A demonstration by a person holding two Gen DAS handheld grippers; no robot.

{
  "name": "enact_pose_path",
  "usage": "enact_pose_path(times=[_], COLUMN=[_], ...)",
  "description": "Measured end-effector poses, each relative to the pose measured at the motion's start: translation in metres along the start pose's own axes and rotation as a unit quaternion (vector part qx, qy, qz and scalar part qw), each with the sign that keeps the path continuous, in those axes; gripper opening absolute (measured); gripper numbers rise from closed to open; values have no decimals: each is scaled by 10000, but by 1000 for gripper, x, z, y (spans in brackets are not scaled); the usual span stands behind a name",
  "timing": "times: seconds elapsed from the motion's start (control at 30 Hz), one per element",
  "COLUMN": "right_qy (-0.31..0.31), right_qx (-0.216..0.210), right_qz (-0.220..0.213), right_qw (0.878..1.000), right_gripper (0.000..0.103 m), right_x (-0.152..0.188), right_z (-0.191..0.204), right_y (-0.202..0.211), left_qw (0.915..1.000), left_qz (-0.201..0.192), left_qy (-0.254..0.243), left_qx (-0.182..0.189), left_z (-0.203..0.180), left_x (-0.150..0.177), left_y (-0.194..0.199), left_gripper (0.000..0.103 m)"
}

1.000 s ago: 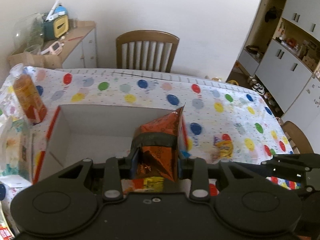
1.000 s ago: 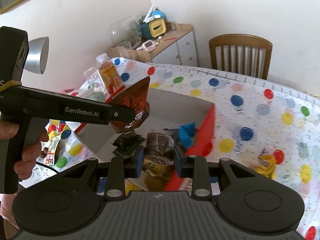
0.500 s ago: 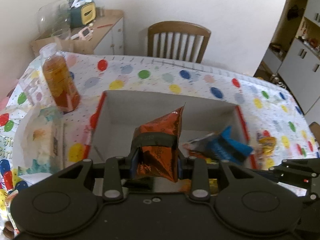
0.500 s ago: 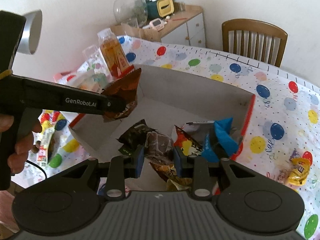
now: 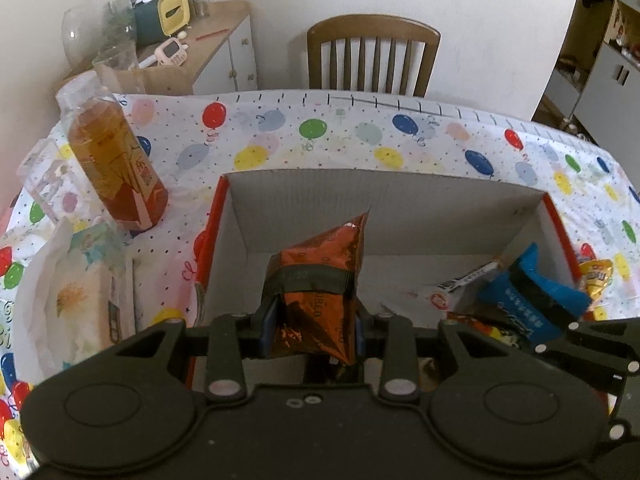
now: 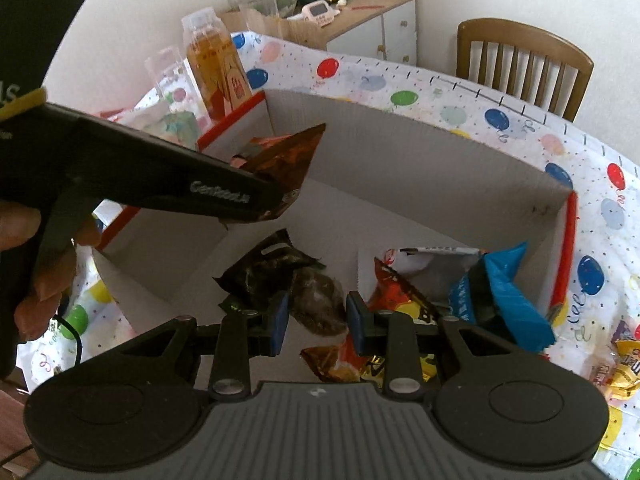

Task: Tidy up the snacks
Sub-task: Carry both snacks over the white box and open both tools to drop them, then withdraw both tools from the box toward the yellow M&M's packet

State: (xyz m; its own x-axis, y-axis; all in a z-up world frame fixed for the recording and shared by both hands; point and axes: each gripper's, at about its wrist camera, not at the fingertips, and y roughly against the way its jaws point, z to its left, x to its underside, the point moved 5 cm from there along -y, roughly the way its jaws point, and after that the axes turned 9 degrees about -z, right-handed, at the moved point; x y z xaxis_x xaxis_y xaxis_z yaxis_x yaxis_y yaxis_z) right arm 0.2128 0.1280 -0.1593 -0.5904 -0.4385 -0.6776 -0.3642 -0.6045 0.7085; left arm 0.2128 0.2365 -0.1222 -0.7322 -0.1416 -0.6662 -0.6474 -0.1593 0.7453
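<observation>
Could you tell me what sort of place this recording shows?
Probably a home dining room: a wooden chair at a table with a balloon-print tablecloth, and a sideboard against the wall.

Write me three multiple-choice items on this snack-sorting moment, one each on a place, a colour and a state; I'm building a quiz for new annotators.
1. Where does the drink bottle stand?
A. on the tablecloth outside the box
B. inside the box
C. on the chair

2. What colour is the packet in the left gripper?
A. green
B. orange-brown
C. white

3. How is the right gripper?
A. shut on the blue packet
B. out of view
C. open, holding nothing

Answers:
1 A: the bottle rests on the balloon cloth beside the box's red-edged wall.
2 B: the foil between the blue pads is orange-brown.
3 C: its pads stand apart above the snacks in the box, gripping none.
</observation>
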Motion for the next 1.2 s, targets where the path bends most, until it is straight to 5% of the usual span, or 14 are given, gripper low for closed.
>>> enact_pose_path(times=[0.6,0.67,0.73,0.77,1.2], right_qy=[-297,-341,-365,-378,-588], right_qx=[-164,-168,-179,-194,-239], right_qz=[77,8,-99,-128,-515], right_qw=[9994,9993,9991,9990,9967], right_gripper=[32,50,58,58,67], right_x=[-1,-2,-3,-4,-6], right_z=[-3,-3,-5,-5,-16], right_y=[2,6,12,16,62], left_qw=[9990,9991,9992,9994,9992], left_qz=[366,369,328,271,-125], left_qy=[-196,-168,-149,-166,-354], left_qx=[143,153,151,129,109], left_z=[-7,-8,-7,-8,-20], left_x=[13,13,12,11,5], left_y=[-26,-25,-24,-21,15], left_gripper=[38,44,57,64,72])
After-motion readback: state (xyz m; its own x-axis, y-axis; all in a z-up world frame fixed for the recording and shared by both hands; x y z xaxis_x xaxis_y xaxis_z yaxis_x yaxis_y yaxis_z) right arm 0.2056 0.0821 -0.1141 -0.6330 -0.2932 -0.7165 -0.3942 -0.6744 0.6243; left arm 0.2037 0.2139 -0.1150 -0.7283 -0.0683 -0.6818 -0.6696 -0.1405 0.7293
